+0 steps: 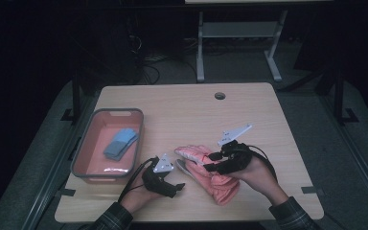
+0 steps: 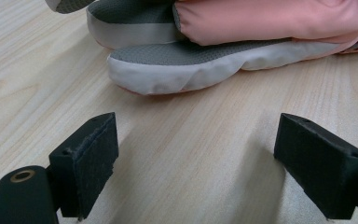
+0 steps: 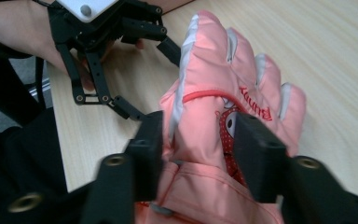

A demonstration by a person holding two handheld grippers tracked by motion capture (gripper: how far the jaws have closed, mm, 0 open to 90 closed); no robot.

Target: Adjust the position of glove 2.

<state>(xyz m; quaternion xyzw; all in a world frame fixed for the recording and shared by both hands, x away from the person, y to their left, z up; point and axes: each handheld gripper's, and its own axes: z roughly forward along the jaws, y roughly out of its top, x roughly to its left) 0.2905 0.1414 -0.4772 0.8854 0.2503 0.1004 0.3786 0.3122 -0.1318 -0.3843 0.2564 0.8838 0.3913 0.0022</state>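
- My right gripper (image 3: 198, 154) has its jaws spread about halfway, straddling the pink gloves (image 3: 223, 93); the pads stand either side of the top glove's palm, and I cannot tell whether they press on the fabric
- From the right gripper view, the top glove lies back up, with red lettering and a spotted red patch between the jaws, its pale-edged fingers pointing away from me
- In the high view my right gripper (image 1: 212, 162) comes in from the right, tipped toward the gloves (image 1: 206, 172), with its grey three-cornered plate on top
- My left gripper (image 2: 196, 172) is wide open with nothing between the pads, only bare wood; it sits low on the table (image 2: 37, 84)
- Just ahead of the left jaws lie grey-palmed glove fingers with white edging, stacked one on another under the pink fabric (image 2: 270, 21), near but apart from the pads
- In the high view the left gripper (image 1: 179, 186) rests on the table just left of the gloves, pointing right at them
- The gloves are piled together at the near middle of the table (image 1: 182, 110), between my two grippers
- Farther out, a grey bin (image 1: 79, 158) with a pinkish floor stands on the table's left side, well apart from the gloves
- Inside the bin lies a blue folded thing (image 1: 120, 143), and near its front wall a small pale item too dim to make out
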